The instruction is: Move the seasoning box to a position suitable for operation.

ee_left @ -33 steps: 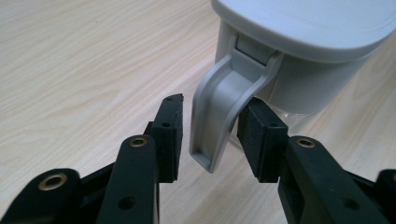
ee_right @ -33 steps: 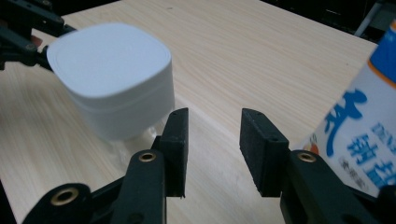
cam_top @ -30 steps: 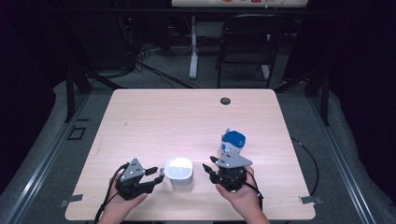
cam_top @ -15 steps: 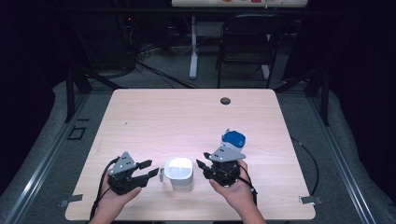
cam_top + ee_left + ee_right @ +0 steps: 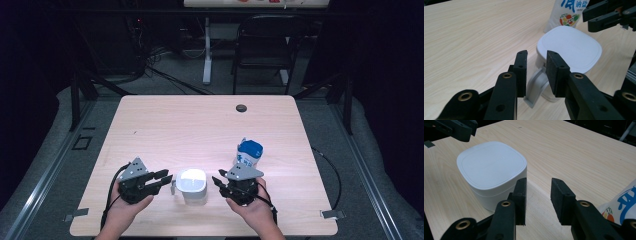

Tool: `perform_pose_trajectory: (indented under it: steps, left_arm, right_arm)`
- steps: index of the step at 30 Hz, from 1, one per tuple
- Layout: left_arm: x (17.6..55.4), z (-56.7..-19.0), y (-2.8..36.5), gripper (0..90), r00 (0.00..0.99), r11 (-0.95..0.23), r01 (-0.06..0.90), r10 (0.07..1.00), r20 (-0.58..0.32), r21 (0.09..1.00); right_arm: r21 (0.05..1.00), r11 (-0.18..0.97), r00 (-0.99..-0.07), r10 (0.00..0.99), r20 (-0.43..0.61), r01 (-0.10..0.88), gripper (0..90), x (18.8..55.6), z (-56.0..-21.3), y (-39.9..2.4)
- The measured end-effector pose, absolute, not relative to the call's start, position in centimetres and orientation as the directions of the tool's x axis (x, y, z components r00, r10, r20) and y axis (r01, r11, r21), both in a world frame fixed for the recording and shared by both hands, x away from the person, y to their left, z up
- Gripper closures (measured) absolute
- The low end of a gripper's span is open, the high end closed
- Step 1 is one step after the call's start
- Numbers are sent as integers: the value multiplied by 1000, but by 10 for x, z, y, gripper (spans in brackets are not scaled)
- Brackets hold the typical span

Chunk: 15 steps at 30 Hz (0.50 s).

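Observation:
A white lidded container (image 5: 192, 184) (image 5: 570, 47) (image 5: 490, 166) stands near the table's front edge, its grey handle (image 5: 173, 188) (image 5: 537, 86) on the left side. My left gripper (image 5: 163, 179) (image 5: 536, 53) hovers just left of it. Its jaws have just been closing and stand partly open over the handle, and the pads do not press on it. My right gripper (image 5: 218, 182) (image 5: 539, 181) sits right of the container. Its jaws have also been closing a little and stand open with bare table between them. A blue and white bag (image 5: 248, 152) (image 5: 567, 13) (image 5: 624, 205) stands behind the right gripper.
The pale wooden table (image 5: 200, 130) has a dark round grommet (image 5: 241, 108) near its far edge. A black chair (image 5: 265, 50) and cables lie on the floor beyond it. Both hands rest close to the front edge.
The left gripper has risen slightly and its jaws have narrowed next to the container's handle. The right gripper has edged slightly left; the container and the bag are still.

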<state>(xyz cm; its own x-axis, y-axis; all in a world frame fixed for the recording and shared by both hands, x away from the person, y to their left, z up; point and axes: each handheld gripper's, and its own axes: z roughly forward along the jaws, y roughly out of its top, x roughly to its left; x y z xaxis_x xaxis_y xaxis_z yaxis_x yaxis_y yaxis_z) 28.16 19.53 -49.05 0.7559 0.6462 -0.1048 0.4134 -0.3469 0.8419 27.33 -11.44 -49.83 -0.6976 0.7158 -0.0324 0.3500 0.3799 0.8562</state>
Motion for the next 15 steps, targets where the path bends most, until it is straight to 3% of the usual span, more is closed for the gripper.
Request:
perform_pose_trajectory:
  steps: [15]
  left_arm:
    - [282,-483,182,847,774,-388,387,630,-66,837]
  right_arm:
    - [858,378,-706,707,-26,348,681,265,-497,-115]
